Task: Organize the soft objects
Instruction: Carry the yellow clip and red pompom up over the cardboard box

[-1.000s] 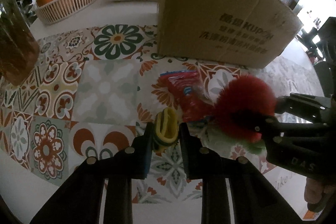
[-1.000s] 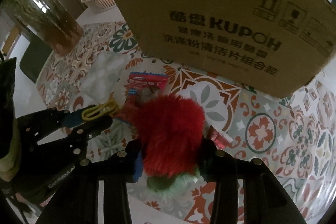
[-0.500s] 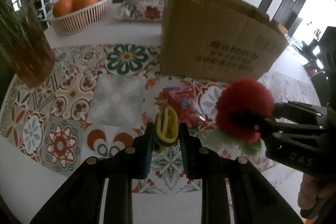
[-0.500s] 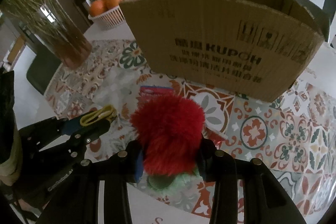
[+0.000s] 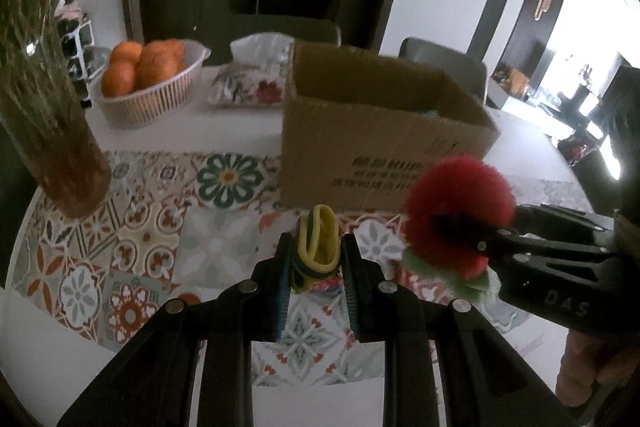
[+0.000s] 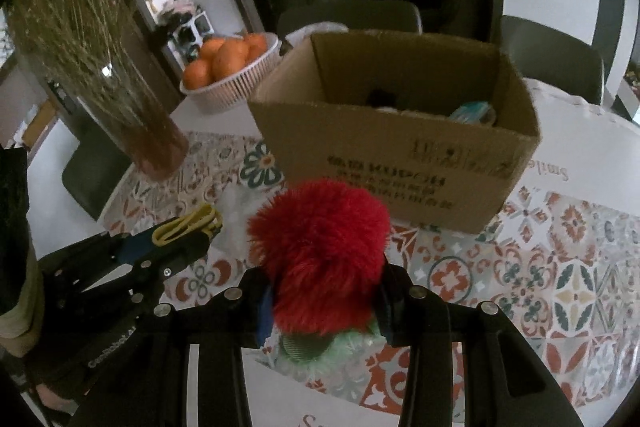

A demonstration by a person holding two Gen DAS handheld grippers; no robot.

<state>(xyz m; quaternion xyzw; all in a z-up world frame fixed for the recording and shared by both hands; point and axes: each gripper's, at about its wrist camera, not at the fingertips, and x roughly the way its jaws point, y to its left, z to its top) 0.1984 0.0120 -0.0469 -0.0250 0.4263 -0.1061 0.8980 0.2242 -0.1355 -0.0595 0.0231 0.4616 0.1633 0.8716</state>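
Now both grippers carry their loads above the patterned tablecloth [image 5: 224, 251], near the table's front edge. The left gripper [image 5: 314, 259] has its jaws clamped on a folded yellow elastic band [image 5: 318, 247]. The right gripper [image 6: 324, 291] has its jaws pressed into a fluffy red pom-pom with a pale green fringe [image 6: 320, 259]. An open brown cardboard box [image 6: 396, 151] stands just beyond them, toward the table's middle, with a few items already inside. Judging by this, the step in hand is transport; next each load must clear the box's near wall before release.
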